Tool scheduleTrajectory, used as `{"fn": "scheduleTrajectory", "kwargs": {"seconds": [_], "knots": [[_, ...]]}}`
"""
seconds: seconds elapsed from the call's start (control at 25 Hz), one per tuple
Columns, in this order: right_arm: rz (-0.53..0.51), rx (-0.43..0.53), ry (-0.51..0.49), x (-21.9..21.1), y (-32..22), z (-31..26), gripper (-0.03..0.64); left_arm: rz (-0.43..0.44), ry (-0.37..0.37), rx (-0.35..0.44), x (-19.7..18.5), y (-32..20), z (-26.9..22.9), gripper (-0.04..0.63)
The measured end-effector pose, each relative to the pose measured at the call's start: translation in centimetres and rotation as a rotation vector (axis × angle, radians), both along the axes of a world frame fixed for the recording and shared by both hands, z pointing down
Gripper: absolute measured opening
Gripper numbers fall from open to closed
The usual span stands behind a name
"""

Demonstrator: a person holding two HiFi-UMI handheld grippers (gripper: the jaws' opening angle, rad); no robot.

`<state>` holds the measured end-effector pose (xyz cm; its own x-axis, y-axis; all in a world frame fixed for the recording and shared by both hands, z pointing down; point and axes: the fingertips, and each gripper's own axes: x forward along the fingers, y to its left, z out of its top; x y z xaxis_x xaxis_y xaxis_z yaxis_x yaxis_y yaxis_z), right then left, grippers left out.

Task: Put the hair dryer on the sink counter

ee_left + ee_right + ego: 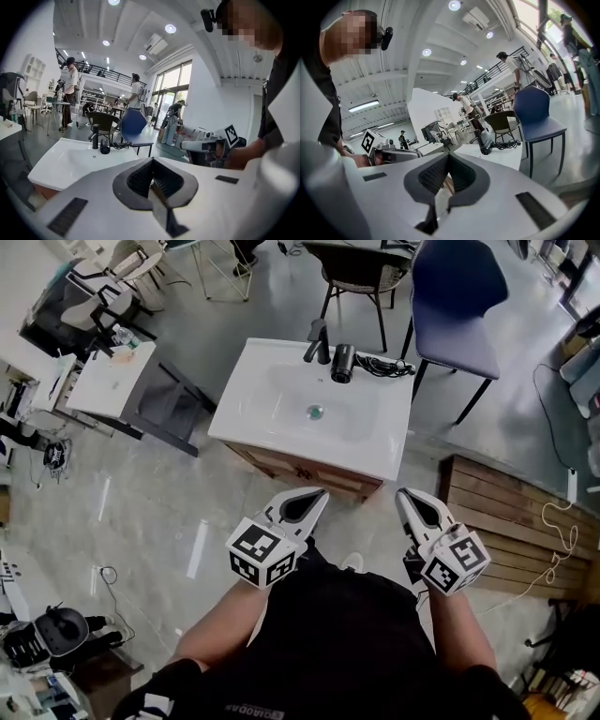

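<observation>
The black hair dryer (342, 363) lies on the white sink counter (375, 442) at its back edge, just right of the black faucet (319, 343), with its cord (384, 365) coiled beside it. Both grippers are held close to the person's body, well short of the counter's front edge. My left gripper (319, 495) and right gripper (401, 495) are shut with nothing in them. The left gripper view has the dryer (105, 148) far ahead on the counter (56, 164), beyond the shut gripper (152, 159). In the right gripper view the dryer (486, 146) also lies far beyond the shut gripper (449, 154).
A blue chair (459, 306) and a dark woven chair (361, 273) stand behind the vanity. A white table (112, 381) is at the left, and a low wooden pallet (511, 521) lies on the floor at the right. Other people stand in the background.
</observation>
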<state>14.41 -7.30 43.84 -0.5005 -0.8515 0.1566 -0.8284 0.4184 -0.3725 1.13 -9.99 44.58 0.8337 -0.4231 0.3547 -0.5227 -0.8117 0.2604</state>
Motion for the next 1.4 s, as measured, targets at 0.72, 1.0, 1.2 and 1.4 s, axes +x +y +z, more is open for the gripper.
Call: {"fn": "scheduleTrajectory", "kwargs": {"seconds": [0.72,1.0,1.2,1.4], "knots": [[0.107,0.009,0.081,-5.7,-1.0,-1.3,0.005,0.129,0.013,0.063,-4.0,-2.3,-2.6,0.000],[0.116,0.029,0.133,-8.8,-2.0,-1.7,0.005,0.125,0.017,0.047,-7.2,-3.2,-2.0,0.000],[0.123,0.033,0.143,-9.8,-2.5,-1.8,0.005,0.125,0.023,0.050,-8.3,-3.9,-2.1,0.000],[0.126,0.028,0.152,-9.8,-2.7,-1.6,0.005,0.124,0.026,0.046,-8.5,-4.1,-2.1,0.000]]}}
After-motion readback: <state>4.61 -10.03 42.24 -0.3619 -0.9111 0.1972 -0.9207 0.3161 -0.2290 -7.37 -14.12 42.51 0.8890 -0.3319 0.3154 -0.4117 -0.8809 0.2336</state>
